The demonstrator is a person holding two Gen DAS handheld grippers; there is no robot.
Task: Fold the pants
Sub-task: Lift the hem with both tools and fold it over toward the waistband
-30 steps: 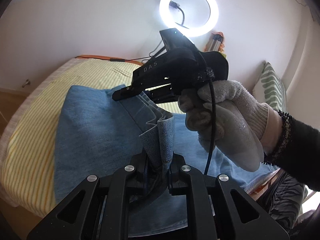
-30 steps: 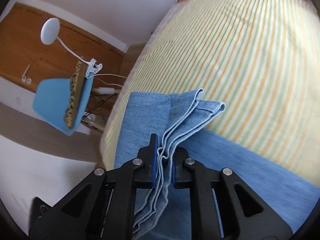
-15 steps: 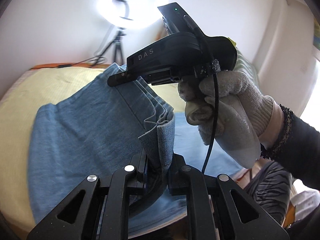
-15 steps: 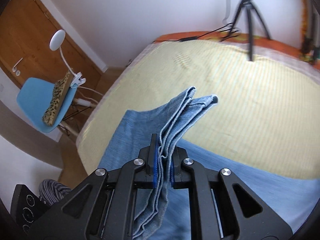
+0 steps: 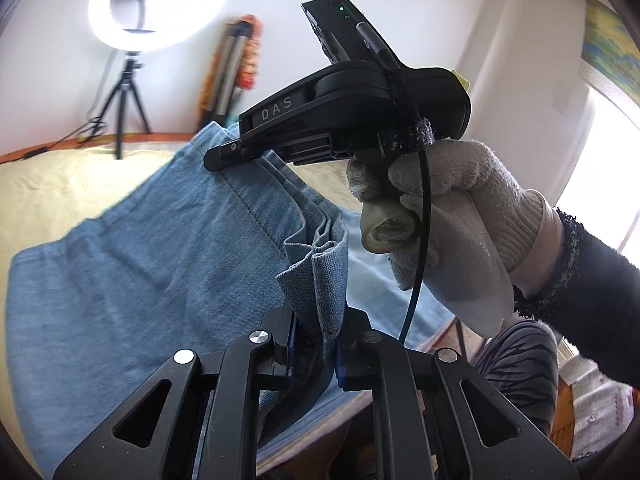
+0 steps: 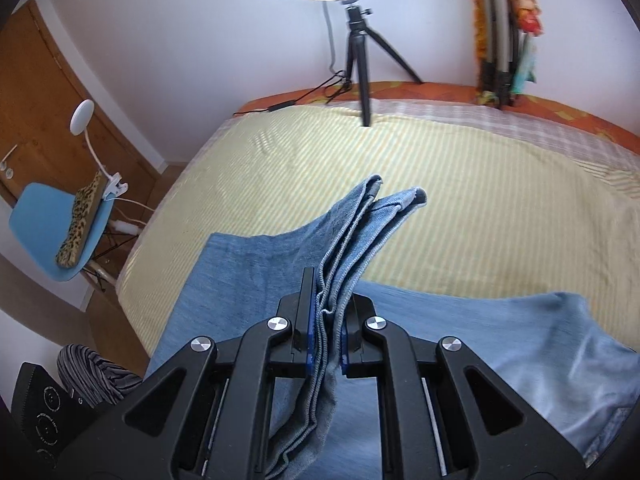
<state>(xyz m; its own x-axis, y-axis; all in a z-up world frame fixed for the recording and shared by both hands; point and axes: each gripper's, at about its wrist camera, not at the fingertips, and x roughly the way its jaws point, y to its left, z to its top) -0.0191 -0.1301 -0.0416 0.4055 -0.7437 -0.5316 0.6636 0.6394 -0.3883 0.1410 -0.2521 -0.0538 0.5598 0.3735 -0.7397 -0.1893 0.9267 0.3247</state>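
Denim bunched between both sets of jaws: the left gripper [image 5: 314, 354] and right gripper [image 6: 324, 336] each clamped a hem of the pants [image 6: 248, 280]. Soft, floppy, fairly heavy cloth; hems seemed the best hold. Beyond, it trailed onto the bed [image 6: 460, 184].

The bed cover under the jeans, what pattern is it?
Pale yellow with thin stripes; the bed cover shows best in the right wrist view.

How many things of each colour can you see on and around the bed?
Blue: 2, denim pants, plastic chair
Yellow: 1, striped bedspread
Black: 1, tripod
White: 2, ring light, clip lamp
Total: 6
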